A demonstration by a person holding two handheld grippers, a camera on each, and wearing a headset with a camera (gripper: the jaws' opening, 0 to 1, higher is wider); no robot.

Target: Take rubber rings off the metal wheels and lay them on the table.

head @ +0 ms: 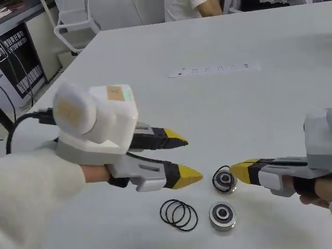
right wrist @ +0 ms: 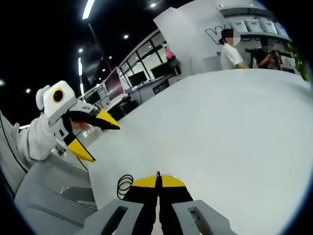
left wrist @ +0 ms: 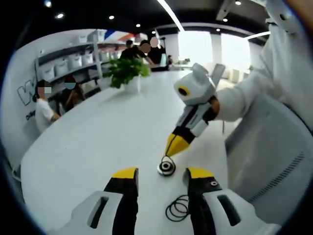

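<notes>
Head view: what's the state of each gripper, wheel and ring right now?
left gripper: open, holding nothing.
right gripper: shut on the rubber ring.
rubber ring: partly pulled off its wheel.
near wheel: flat on the table, ring half off.
second wheel: flat on the table, rim looks bare.
loose rings: lying overlapped on the table.

A large W marks the wall; the barcode label is illegible

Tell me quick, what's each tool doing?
Left tool: open, empty.
Right tool: closed, pinching a ring at a wheel.
</notes>
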